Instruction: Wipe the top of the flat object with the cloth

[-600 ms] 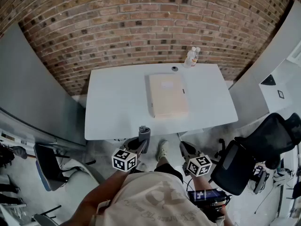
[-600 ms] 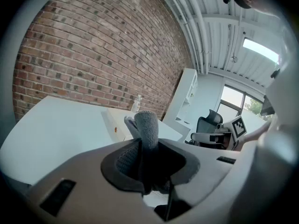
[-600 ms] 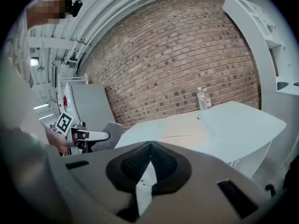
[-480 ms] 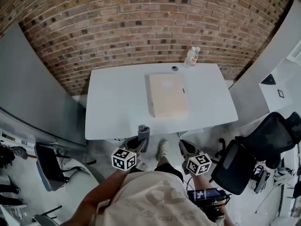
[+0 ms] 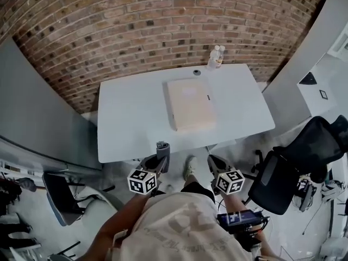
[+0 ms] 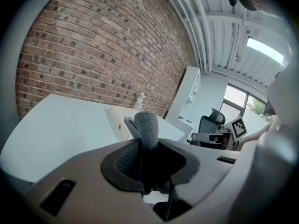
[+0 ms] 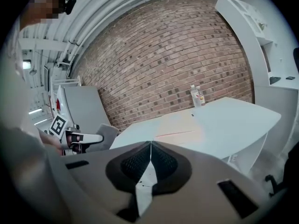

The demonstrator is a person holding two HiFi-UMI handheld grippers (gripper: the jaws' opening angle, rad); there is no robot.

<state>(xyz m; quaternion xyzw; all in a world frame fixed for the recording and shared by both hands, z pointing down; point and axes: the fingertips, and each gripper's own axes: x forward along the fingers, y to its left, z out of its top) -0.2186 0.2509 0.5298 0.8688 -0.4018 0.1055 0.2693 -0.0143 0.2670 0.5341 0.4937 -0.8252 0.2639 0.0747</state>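
Observation:
A flat beige object (image 5: 190,104) lies on the middle of the white table (image 5: 130,118). My left gripper (image 5: 161,161) hangs just before the table's near edge, shut on a rolled grey cloth (image 5: 162,151) that sticks up out of its jaws. In the left gripper view the cloth (image 6: 147,125) stands between the pads, with the flat object (image 6: 120,121) beyond it. My right gripper (image 5: 211,162) is beside it, off the table, shut with nothing in it. In the right gripper view its jaws meet (image 7: 150,144), and the flat object (image 7: 180,124) lies ahead.
A clear bottle (image 5: 216,56) and a small dark round thing (image 5: 197,72) stand at the table's far edge, against the brick wall. A black office chair (image 5: 296,167) is at the right, another chair (image 5: 60,196) at the left. Grey panels flank the table.
The table and the flat object sit a little higher and further left in the head view. Both grippers keep much the same place before the body, the cloth still in the left one.

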